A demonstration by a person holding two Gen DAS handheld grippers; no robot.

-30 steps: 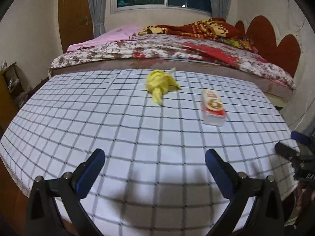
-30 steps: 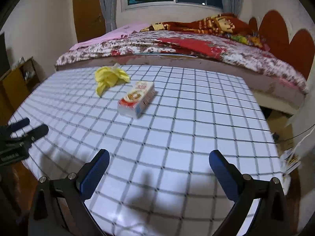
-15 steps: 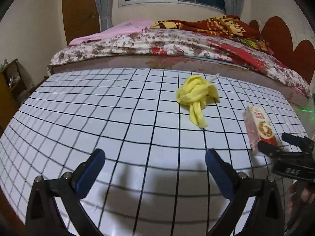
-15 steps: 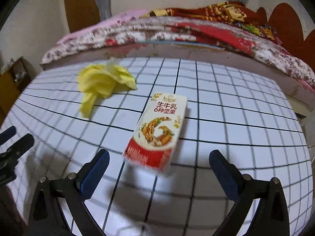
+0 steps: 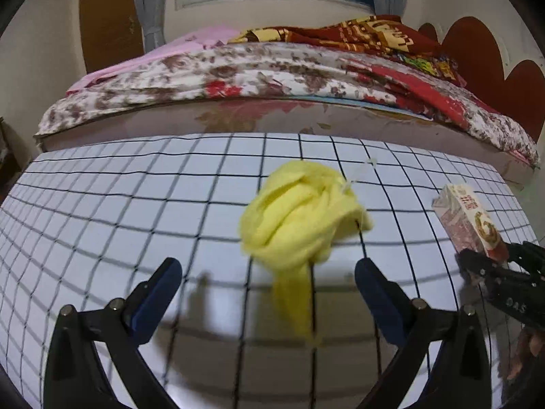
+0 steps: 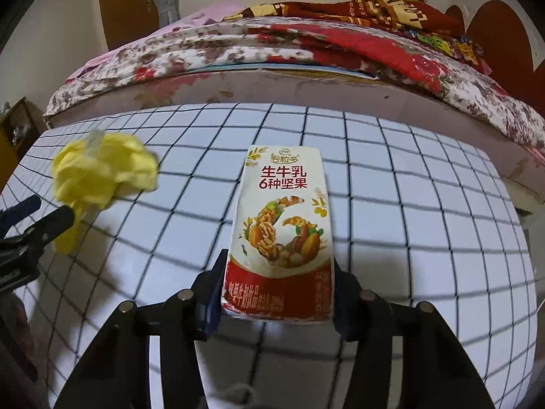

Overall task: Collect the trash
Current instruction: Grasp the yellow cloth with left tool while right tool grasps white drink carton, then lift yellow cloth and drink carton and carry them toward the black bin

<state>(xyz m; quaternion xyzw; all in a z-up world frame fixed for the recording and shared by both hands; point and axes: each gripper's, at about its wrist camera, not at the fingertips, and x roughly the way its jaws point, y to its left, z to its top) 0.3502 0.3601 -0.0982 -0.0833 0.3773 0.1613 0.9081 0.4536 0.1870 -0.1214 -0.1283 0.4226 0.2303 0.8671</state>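
Trash here is taken to be two items on the checked desk [image 6: 425,204]: a milk carton [image 6: 282,225] and a crumpled yellow cloth [image 5: 299,218]. The carton lies flat, label up, its near end set between the fingers [image 6: 214,293] of the right gripper [image 6: 277,298], long axis running away from them. The jaws have just been closing, and both pads are seen against the carton's narrow sides, so it is judged pinched across its short width; that axis is likely chosen because it fits the jaw span and the side walls are stiffer than the broad face. Grip is near one end only, so some droop on lift is to be expected. No lift is evident; the carton appears to rest on the desk. The left gripper [image 5: 269,296] is spread wide, nothing between its fingers except the cloth's trailing tail on the desk, with the main bundle just ahead of the tips. The wide spread suits a soft, bulky bundle that will compress on closing. A thin pale strip [image 5: 357,173] is seen at the far side of the cloth; its nature cannot be told. No bin is in view, so the drop point is unknown. A bed [image 5: 272,78] lies beyond the desk's far edge.
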